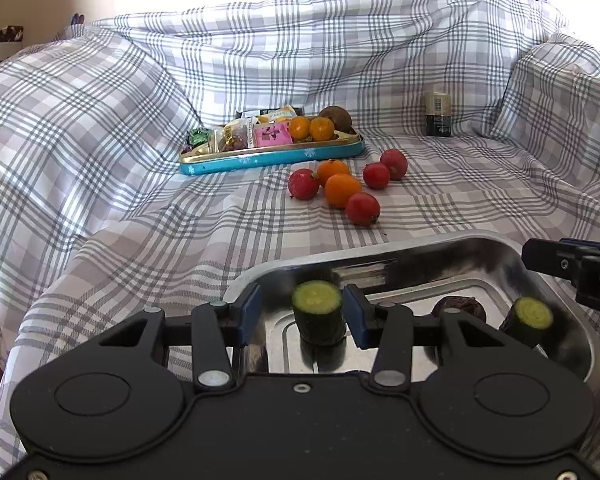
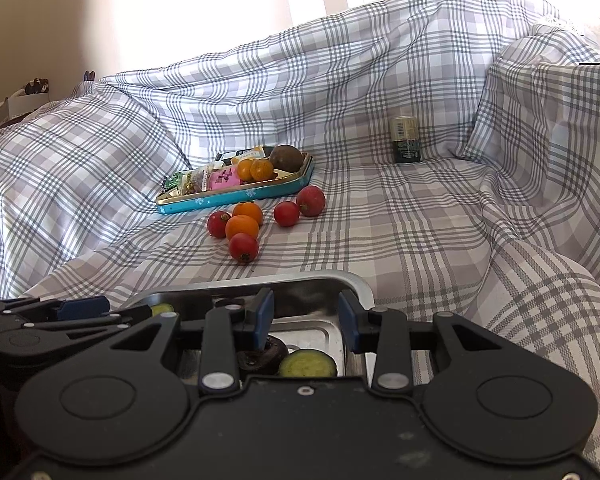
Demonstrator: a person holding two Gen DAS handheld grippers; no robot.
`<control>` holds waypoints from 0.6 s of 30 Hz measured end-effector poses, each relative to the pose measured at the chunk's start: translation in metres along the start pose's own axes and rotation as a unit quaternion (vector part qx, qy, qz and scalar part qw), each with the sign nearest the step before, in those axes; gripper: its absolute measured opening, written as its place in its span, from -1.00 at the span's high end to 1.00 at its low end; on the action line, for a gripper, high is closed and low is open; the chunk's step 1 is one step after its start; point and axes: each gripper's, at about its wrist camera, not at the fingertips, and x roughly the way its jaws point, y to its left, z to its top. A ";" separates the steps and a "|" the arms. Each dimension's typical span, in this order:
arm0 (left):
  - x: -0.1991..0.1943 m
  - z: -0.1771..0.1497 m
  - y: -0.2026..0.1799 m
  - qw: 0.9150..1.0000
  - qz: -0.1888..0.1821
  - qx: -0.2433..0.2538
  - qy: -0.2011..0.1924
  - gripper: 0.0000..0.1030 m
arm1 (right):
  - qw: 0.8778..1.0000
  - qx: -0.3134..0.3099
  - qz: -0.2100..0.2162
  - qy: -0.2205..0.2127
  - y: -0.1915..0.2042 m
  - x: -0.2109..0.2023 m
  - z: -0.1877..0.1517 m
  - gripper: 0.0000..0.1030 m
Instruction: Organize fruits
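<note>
A steel tray (image 1: 440, 242) lies near me on the checked cloth. In it stand two cucumber pieces (image 1: 318, 314) (image 1: 532, 318) and a dark fruit (image 1: 462, 306). My left gripper (image 1: 302, 314) is open around the left cucumber piece, with gaps on both sides. My right gripper (image 2: 305, 320) is open above the tray's right end (image 2: 356, 280), over a dark fruit (image 2: 266, 354) and a cucumber piece (image 2: 308, 364). Several red fruits (image 1: 362, 209) and two oranges (image 1: 342, 189) lie loose on the cloth. A blue tin (image 1: 272, 158) holds two oranges (image 1: 322, 127), a brown fruit (image 1: 335, 116) and snacks.
A dark can (image 1: 438, 114) stands at the back right, also in the right wrist view (image 2: 405, 140). The cloth rises in folds at the back and both sides. The right gripper's body (image 1: 580, 266) shows at the left view's right edge.
</note>
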 end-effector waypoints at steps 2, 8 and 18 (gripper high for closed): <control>0.001 0.000 0.003 1.000 0.000 -0.009 0.004 -0.03 | 1.000 -0.001 -0.001 0.000 0.000 0.000 0.000 0.26; 0.003 0.000 0.010 0.999 0.005 -0.032 0.014 -0.03 | 1.000 -0.007 -0.003 0.001 0.001 0.001 -0.002 0.26; 0.001 -0.001 0.009 1.000 0.006 -0.027 0.010 -0.03 | 1.000 -0.017 -0.005 0.003 0.003 0.001 -0.002 0.26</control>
